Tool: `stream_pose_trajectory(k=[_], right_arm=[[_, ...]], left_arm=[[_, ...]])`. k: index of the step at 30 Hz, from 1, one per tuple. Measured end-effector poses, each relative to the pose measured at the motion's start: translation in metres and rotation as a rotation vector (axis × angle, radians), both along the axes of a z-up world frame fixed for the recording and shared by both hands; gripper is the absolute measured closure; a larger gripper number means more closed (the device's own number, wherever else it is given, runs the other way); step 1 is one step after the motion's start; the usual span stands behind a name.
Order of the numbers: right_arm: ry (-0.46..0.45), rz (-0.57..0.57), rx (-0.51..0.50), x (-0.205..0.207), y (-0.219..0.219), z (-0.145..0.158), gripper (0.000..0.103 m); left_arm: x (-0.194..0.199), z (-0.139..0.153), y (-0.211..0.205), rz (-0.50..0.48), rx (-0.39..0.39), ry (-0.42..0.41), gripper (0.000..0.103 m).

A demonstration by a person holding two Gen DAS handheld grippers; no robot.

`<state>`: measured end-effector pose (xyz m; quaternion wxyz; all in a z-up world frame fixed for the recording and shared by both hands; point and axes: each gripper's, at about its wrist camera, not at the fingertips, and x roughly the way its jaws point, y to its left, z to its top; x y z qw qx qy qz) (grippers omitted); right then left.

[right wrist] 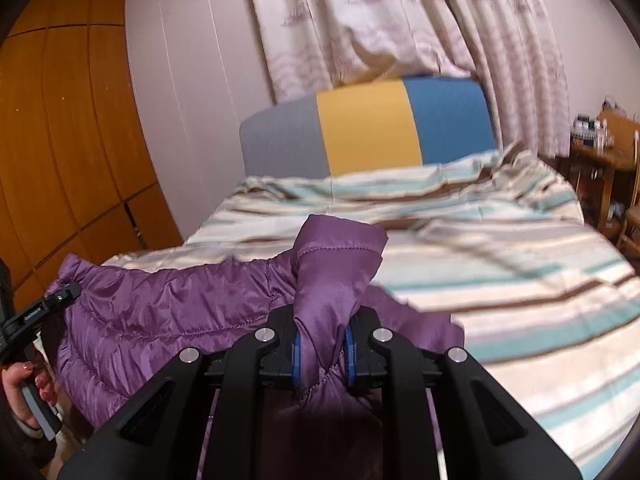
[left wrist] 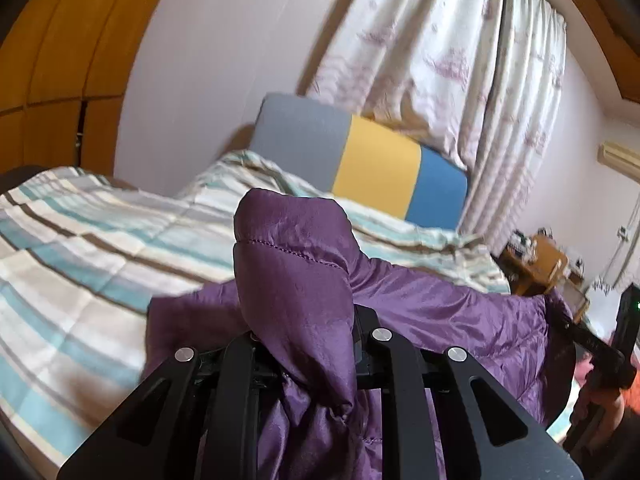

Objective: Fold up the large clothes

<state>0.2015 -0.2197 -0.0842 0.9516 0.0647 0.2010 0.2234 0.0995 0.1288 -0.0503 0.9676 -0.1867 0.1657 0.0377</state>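
A purple quilted jacket [left wrist: 440,312] is held up over the striped bed between both grippers. My left gripper [left wrist: 304,344] is shut on one bunched edge of it, which sticks up between the fingers. My right gripper [right wrist: 322,344] is shut on the other bunched edge of the jacket [right wrist: 160,312], which is pinched between blue pads [right wrist: 297,354]. The fabric spans between them, sagging. The right gripper also shows at the far right of the left wrist view [left wrist: 576,328], and the left gripper at the far left of the right wrist view [right wrist: 64,292].
A bed with a striped cream, teal and brown cover [right wrist: 500,264] lies under the jacket. A grey, yellow and blue headboard [right wrist: 368,132] and patterned curtains [right wrist: 380,20] are behind. A wooden wardrobe [right wrist: 68,120] stands left, a wooden side table [right wrist: 608,160] right.
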Motion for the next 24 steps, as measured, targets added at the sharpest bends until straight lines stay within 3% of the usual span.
stream_pose_trajectory(k=[7, 12, 19, 24], right_arm=[[-0.042, -0.053, 0.022, 0.037, 0.017, 0.011, 0.089], [-0.074, -0.09, -0.029, 0.068, 0.033, 0.001, 0.089], [-0.028, -0.137, -0.104, 0.114, 0.05, -0.041, 0.087], [0.025, -0.153, -0.138, 0.135, 0.058, -0.072, 0.085]], left_arm=[[0.042, 0.005, 0.006, 0.069, 0.034, -0.029, 0.086], [0.077, -0.008, 0.014, 0.12, 0.036, 0.008, 0.086], [0.113, -0.048, 0.021, 0.159, 0.068, 0.096, 0.086], [0.126, -0.072, 0.03, 0.178, 0.027, 0.145, 0.086]])
